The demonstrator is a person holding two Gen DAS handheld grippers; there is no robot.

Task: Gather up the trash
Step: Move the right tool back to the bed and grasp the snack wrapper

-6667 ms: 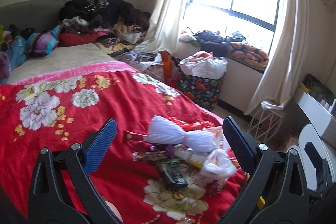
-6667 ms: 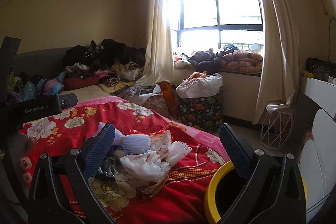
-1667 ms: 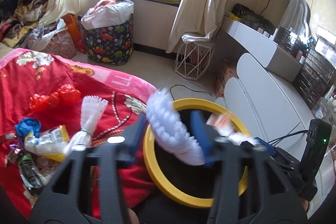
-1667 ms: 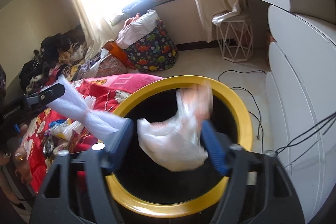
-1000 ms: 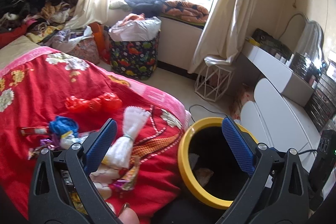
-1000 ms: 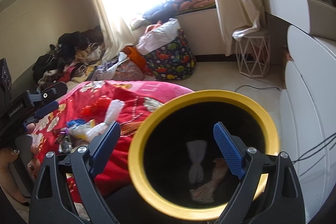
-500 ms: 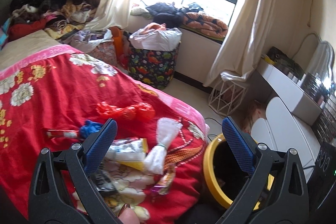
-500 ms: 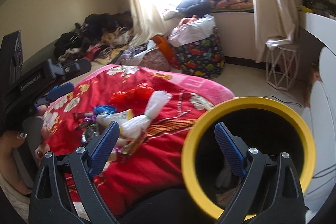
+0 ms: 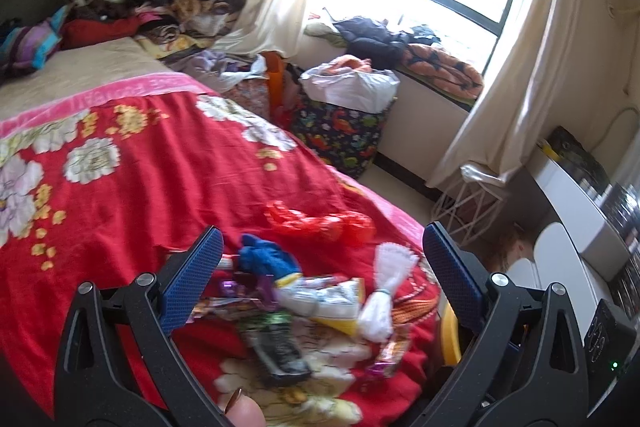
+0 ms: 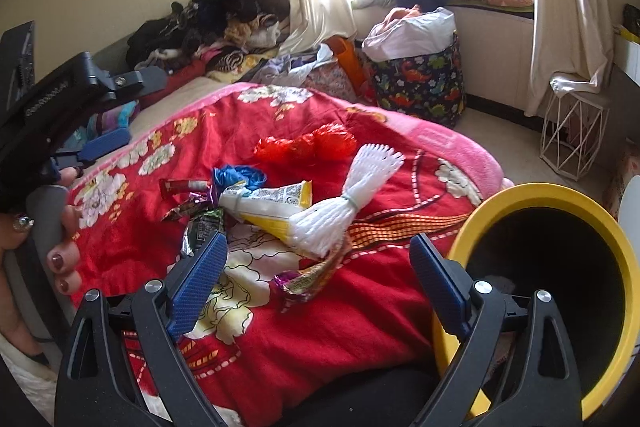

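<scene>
1. With both tools raised over the bed, the left gripper (image 9: 320, 275) and right gripper (image 10: 318, 273) stand spread wide, holding nothing.
2. Wrappers (image 10: 266, 205), white foam net (image 10: 344, 203) and red bag (image 10: 308, 145) lie on the red blanket (image 10: 320, 327).
3. Yellow-rimmed bin (image 10: 520, 193) stands beside the bed.
</scene>
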